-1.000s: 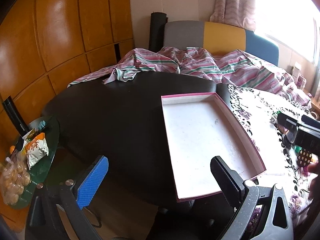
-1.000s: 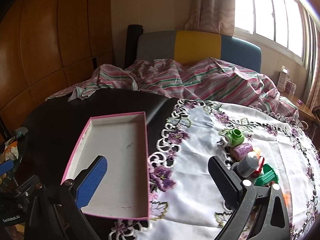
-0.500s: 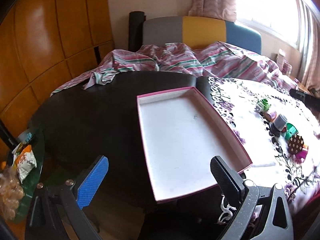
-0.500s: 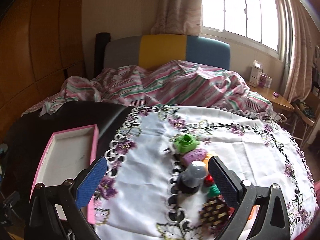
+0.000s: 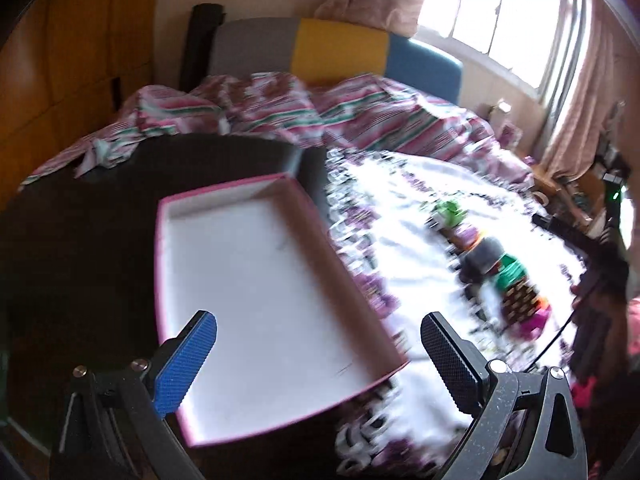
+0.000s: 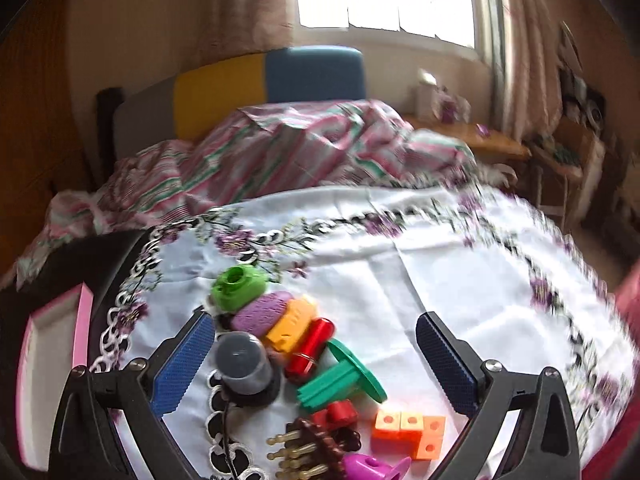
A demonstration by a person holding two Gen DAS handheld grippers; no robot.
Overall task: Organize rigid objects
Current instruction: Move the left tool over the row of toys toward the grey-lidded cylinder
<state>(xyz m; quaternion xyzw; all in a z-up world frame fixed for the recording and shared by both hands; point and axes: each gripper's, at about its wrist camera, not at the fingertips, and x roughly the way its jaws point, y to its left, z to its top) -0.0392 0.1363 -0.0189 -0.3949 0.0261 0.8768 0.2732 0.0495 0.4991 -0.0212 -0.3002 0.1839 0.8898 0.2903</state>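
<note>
- Over the white embroidered tablecloth (image 6: 420, 280), the right tongs (image 6: 312, 354) are hovering with jaws spread wide and gripping nothing, a cluster of small rigid objects lying between and just below the two pads.
- Sitting in that cluster are a green ring-shaped piece (image 6: 238, 287), a purple ribbed oval (image 6: 262, 312), a yellow-orange block (image 6: 292, 324), a red cylinder (image 6: 311, 346), a grey-capped black knob (image 6: 242, 362), a green flanged peg (image 6: 344, 376), an orange cube piece (image 6: 412, 432), a brown pegged brush-like part (image 6: 316, 452) and a magenta piece (image 6: 372, 466); several are touching one another.
- Lying to the left on the dark counter (image 5: 80, 240) is the pink-edged shallow box (image 5: 256, 292), its white floor showing nothing inside.
- Hanging at the box's near end are the left tongs (image 5: 318, 350), likewise released and holding nothing; this view is motion-blurred, so fine detail of the toys (image 5: 496, 272) is lost there.
- Judging by the bare box and the full pile, the sorting is barely starting: nothing is packed yet, and every piece is still waiting to be carried across.
- Likely first candidates are the grey-capped knob or the red cylinder, being nearest the right tongs, though crowding neighbours could get nudged.
</note>
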